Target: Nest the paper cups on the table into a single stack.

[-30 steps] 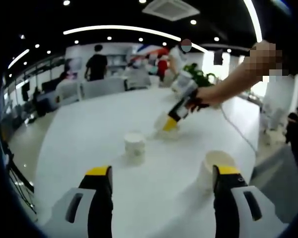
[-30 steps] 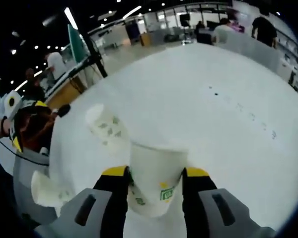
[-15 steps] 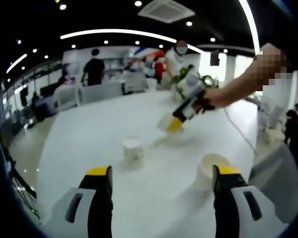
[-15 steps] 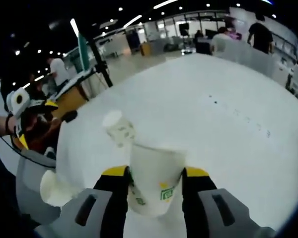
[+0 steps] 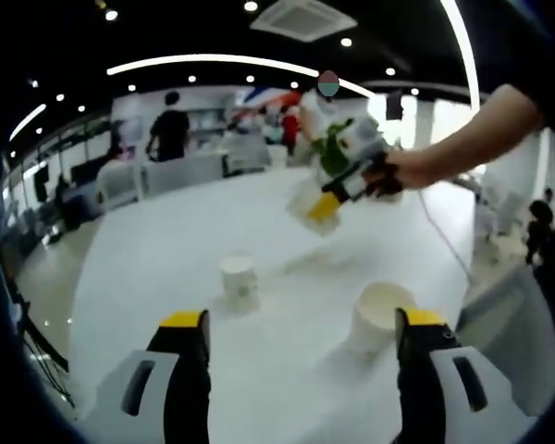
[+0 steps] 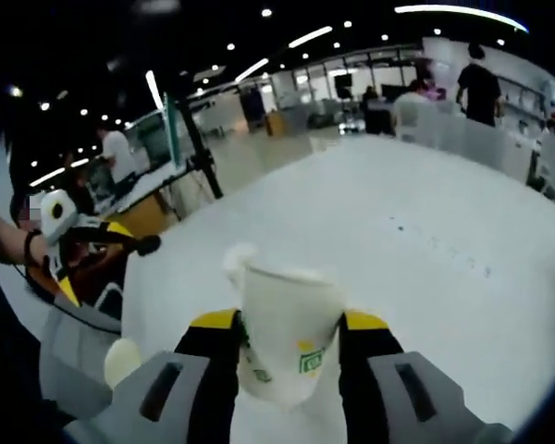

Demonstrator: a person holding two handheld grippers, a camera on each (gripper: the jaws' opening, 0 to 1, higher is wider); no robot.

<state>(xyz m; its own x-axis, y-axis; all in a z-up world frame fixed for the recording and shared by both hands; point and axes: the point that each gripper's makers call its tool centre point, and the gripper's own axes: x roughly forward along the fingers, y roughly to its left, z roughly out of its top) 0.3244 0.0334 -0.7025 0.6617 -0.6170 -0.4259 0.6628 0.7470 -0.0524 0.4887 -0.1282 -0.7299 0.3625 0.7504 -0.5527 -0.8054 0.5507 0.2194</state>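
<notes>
Yellow-tipped jaws of the right gripper (image 6: 279, 324) are pressed against both sides of a white paper cup with a green printed mark (image 6: 284, 338), which is held upright, mouth up, above the large white round table (image 6: 425, 277). Behind this held cup, in the right gripper view, a second white paper cup (image 6: 237, 260) is partly hidden; whether the two touch cannot be told. A third white paper cup (image 6: 121, 359) is seen at the table's near left edge, beside the grey chair back (image 6: 69, 347).

Jaws of the left gripper (image 5: 301, 326) are spread wide with nothing between them, hovering low over the same table (image 5: 148, 268). In the left gripper view, the small white cup (image 5: 239, 280) is seen standing bottom-up on the table, well ahead of the left jaw, while the wide-mouthed white cup (image 5: 376, 316) stands mouth up just beside the right jaw; contact between them cannot be told. Beyond both, the right gripper (image 5: 326, 205) is seen raised above the table in a person's hand (image 5: 402, 173), with the gripped cup (image 5: 302, 200) tilted between its jaws and clear of the surface.

People (image 5: 170, 127) are seen standing by white chairs (image 5: 190, 165) on the far side of the table, under strip lights (image 5: 222, 64). A dark tripod stand (image 6: 190, 139) is seen off the table's left edge.
</notes>
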